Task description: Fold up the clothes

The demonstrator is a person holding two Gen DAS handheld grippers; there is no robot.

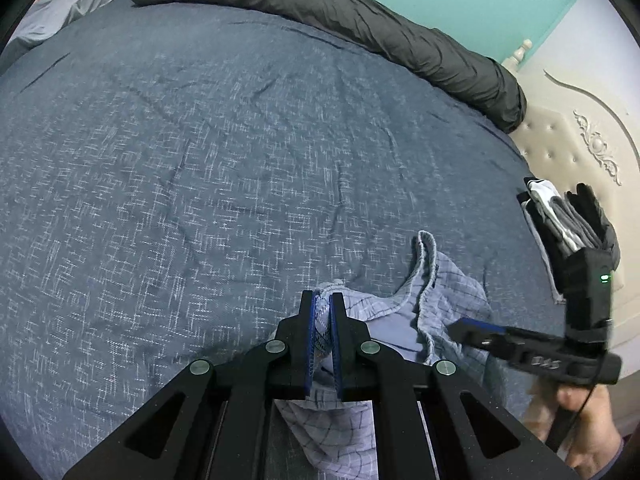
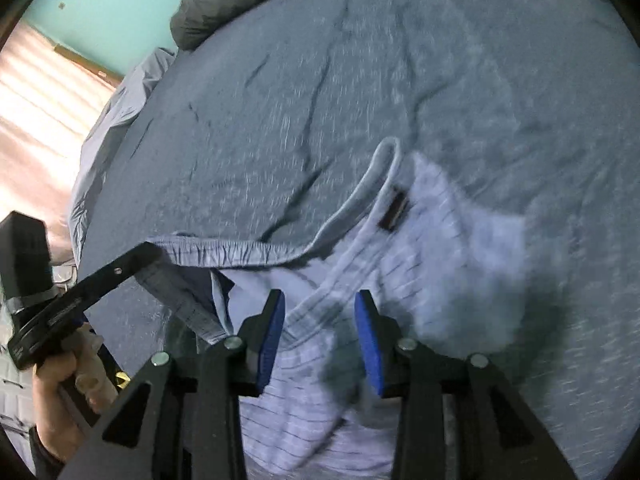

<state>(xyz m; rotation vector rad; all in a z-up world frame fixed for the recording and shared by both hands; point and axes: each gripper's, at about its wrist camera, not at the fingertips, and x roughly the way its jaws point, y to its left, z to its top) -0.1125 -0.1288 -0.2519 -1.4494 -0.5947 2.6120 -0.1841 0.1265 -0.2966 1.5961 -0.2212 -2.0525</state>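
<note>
Hanging shorts (image 1: 400,320) between hand-held gripper (image 1: 323,340) pads

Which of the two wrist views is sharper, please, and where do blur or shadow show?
Left wrist view: mostly sharp, fisheye-bent at the rim; the left tool, shut on the checked shorts, is crisp, the bedspread slightly smeared. Right wrist view: heavy motion blur over bedspread and shorts; the open right tool casts a dark shadow on the cloth.
</note>
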